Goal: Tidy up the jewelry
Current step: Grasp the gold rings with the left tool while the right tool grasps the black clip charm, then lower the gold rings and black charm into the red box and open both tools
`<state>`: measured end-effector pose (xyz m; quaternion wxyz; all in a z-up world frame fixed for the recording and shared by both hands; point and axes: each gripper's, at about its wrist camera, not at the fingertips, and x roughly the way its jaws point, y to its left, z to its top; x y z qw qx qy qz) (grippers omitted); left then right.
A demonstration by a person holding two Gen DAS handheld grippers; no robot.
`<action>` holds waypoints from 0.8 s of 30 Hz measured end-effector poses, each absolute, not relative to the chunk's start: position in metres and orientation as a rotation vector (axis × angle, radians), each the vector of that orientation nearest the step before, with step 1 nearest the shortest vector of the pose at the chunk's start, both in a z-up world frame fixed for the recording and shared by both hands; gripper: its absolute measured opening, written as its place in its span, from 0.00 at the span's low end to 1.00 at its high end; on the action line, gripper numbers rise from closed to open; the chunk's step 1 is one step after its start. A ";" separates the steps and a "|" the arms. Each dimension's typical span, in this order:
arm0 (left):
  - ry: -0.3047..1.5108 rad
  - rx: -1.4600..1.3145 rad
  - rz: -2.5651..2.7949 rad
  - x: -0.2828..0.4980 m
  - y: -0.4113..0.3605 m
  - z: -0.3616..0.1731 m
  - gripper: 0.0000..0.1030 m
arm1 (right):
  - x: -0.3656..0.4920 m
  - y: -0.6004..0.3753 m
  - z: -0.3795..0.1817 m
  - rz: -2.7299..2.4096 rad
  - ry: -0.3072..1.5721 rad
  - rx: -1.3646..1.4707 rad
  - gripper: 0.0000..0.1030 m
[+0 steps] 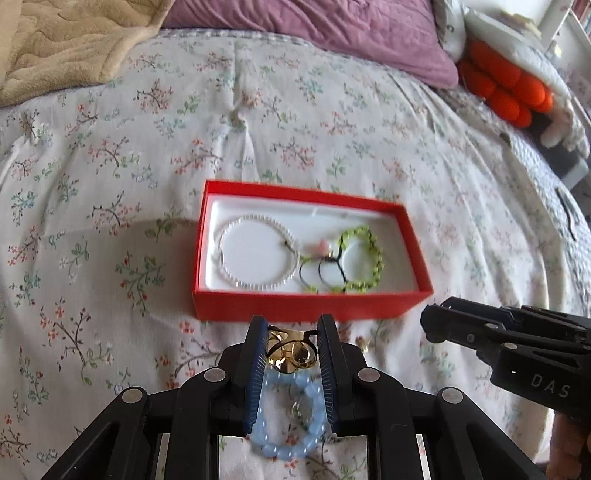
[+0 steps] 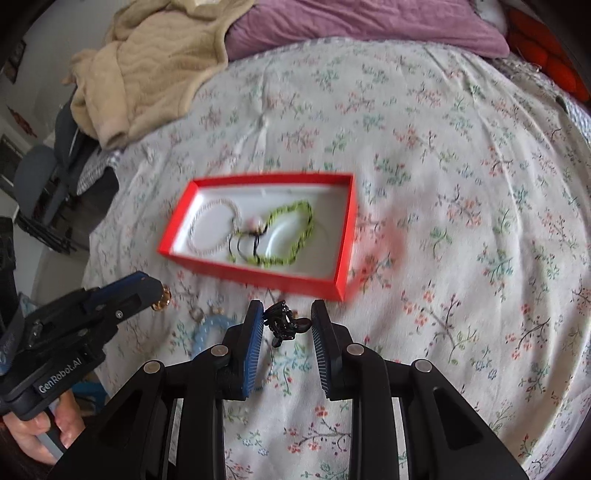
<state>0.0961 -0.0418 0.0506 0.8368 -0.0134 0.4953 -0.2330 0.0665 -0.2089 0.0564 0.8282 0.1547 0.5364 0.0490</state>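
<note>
A red box (image 1: pixel 306 305) with a white lining lies on the floral bedspread; it also shows in the right wrist view (image 2: pixel 258 275). Inside lie a white bead bracelet (image 1: pixel 257 255) and a green braided bracelet (image 1: pixel 360 258). My left gripper (image 1: pixel 291 332) is shut on a gold piece of jewelry (image 1: pixel 291 354), held just before the box's near wall; the gold piece shows at its tip in the right wrist view (image 2: pixel 163 298). A light blue bead bracelet (image 1: pixel 291 417) lies on the bed below it. My right gripper (image 2: pixel 288 314) has a black jewelry piece (image 2: pixel 284 321) touching its left pad.
A beige blanket (image 1: pixel 70 40) and a purple pillow (image 1: pixel 332 33) lie at the head of the bed. An orange and white soft toy (image 1: pixel 513 88) sits at the far right. A small gold item (image 1: pixel 364 345) lies on the bedspread near the box.
</note>
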 end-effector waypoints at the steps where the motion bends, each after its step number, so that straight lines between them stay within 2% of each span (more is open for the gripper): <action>1: 1.045 -0.035 -0.493 0.098 -0.043 0.052 0.21 | 0.069 -0.211 0.059 0.102 1.134 0.335 0.28; 24: 1.023 0.019 -0.394 0.153 -0.068 0.018 0.21 | 0.135 -0.210 0.026 0.034 1.167 0.361 0.28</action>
